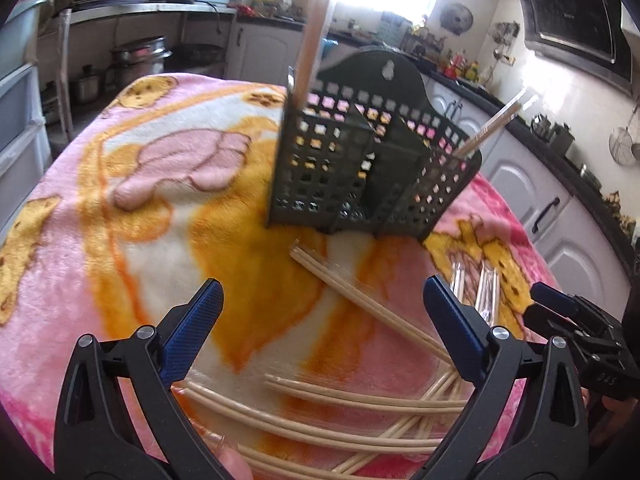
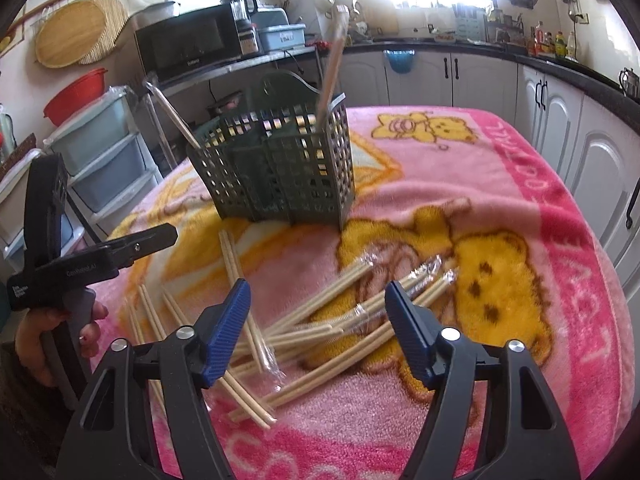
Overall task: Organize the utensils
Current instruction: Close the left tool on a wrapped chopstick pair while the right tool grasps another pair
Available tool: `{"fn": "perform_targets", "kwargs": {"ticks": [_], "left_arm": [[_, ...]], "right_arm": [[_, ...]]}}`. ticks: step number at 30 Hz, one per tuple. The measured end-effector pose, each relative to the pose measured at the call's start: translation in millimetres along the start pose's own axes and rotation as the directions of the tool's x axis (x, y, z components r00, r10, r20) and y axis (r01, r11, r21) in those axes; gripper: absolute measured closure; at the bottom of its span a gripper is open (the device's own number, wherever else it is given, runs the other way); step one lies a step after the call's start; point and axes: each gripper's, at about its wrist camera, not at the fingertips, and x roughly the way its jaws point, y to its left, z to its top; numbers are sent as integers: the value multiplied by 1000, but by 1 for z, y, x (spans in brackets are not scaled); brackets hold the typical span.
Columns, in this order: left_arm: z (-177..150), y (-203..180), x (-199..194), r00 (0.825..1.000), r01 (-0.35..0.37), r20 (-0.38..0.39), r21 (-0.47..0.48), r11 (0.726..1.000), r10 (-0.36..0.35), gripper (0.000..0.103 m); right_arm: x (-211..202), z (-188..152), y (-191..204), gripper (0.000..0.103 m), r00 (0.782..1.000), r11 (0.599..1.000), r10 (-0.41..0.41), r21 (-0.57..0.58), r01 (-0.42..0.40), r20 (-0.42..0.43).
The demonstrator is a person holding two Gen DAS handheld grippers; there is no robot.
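Note:
A dark green slotted utensil basket (image 1: 360,168) (image 2: 280,176) stands on a pink and orange blanket (image 1: 160,208) (image 2: 500,184). One wrapped chopstick pair (image 1: 314,36) (image 2: 332,68) stands in one end of it and another (image 1: 496,122) (image 2: 170,114) leans out of the other end. Several wrapped chopstick pairs (image 1: 360,404) (image 2: 320,320) lie loose on the blanket in front of the basket. My left gripper (image 1: 322,300) is open and empty above the pile. My right gripper (image 2: 318,294) is open and empty above the pile too.
The right gripper shows at the right edge of the left wrist view (image 1: 580,320); the left gripper shows at the left of the right wrist view (image 2: 100,256). Kitchen cabinets (image 2: 560,120), a microwave (image 2: 188,44) and plastic drawers (image 2: 104,152) surround the table.

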Motion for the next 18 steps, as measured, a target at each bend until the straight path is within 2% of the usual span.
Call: {"fn": "perform_targets", "kwargs": {"ticks": [6, 10, 15, 18], "left_arm": [[4, -6, 23, 997, 23, -77, -2, 1000, -23, 11], [8, -3, 41, 993, 32, -117, -35, 999, -36, 22], [9, 12, 62, 985, 24, -164, -123, 992, -44, 34], [12, 16, 66, 986, 20, -159, -132, 991, -41, 38]], "right_arm": [[19, -4, -12, 48, 999, 999, 20, 51, -18, -48], [28, -6, -18, 50, 997, 996, 26, 82, -20, -71], [36, -10, -23, 62, 994, 993, 49, 108, -38, -101], [37, -11, -22, 69, 993, 993, 53, 108, -41, -107]]}}
